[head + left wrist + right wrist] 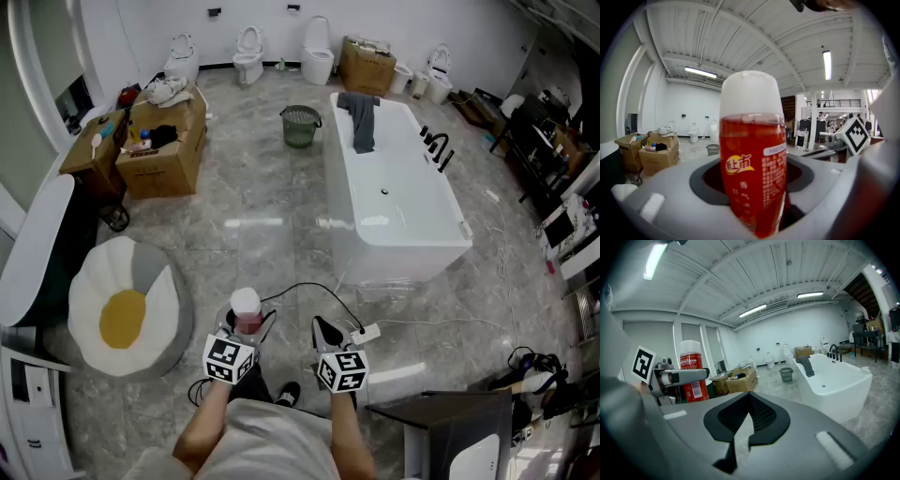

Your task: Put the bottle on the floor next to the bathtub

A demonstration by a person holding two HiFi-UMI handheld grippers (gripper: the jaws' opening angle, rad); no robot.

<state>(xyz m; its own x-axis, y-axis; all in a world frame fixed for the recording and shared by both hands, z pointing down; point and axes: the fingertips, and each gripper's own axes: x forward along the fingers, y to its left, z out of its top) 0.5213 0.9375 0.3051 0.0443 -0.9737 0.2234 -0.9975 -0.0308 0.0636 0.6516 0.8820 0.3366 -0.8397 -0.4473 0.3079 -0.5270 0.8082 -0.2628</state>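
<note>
Left gripper point(246, 326) clamped on bottle point(752, 164), held upright, clear of floor point(272, 216). Bottle body red, cap white. Label has yellow-and-white logo with white Chinese characters under it; side panel print too fine to read. Bottle base sunk between jaws, hard to make out. Right gripper point(749, 401) just beside left one, jaws together, nothing between them. Bathtub point(403, 251) ahead and to right of both grippers, well apart from them. Grey towel point(361, 117) hangs over its far rim.
</note>
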